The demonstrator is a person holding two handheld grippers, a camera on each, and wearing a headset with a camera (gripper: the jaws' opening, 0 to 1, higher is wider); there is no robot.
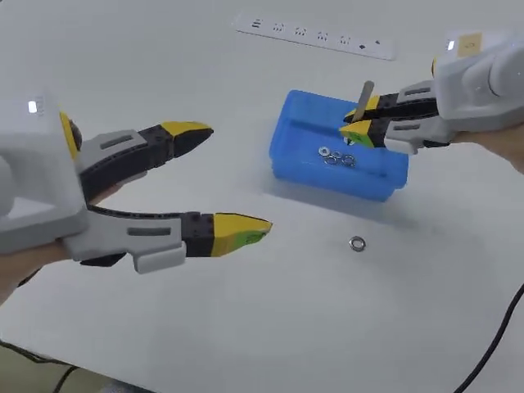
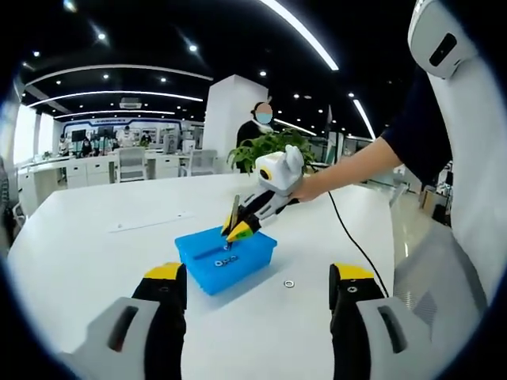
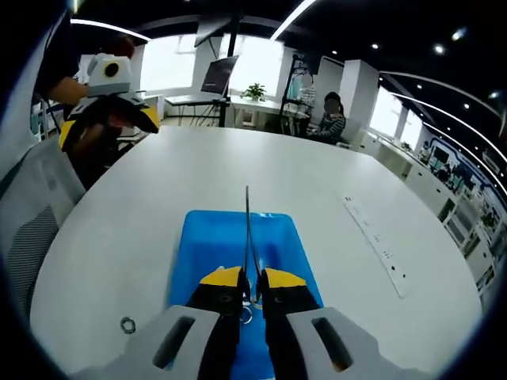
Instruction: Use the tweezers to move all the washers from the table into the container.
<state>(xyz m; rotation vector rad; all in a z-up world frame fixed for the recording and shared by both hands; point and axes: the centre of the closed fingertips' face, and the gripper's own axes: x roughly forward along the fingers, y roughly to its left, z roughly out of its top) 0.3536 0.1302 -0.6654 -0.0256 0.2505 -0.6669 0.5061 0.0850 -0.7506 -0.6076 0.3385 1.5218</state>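
Washers: a few (image 1: 336,155) lie in the blue container (image 1: 295,151); one loose washer (image 1: 357,243) sits on the tabletop (image 1: 270,311), near the container at 6 o'clock in the head view.
Right gripper (image 1: 354,129): fingers pinched narrow on the tweezers (image 1: 366,92), over the container's 1 o'clock corner.
Right gripper view: the tweezers run as a thin line over the blue floor; loose washer at 8 o'clock.
Left gripper (image 1: 229,180): fingers spread wide, holding nothing, well apart at the container's 9 o'clock.
Left gripper view: the tweezers' upper end rises tilted above the fingers; a plant (image 2: 265,146) stands beyond.
Power strip (image 1: 315,34): 12 o'clock, head view.
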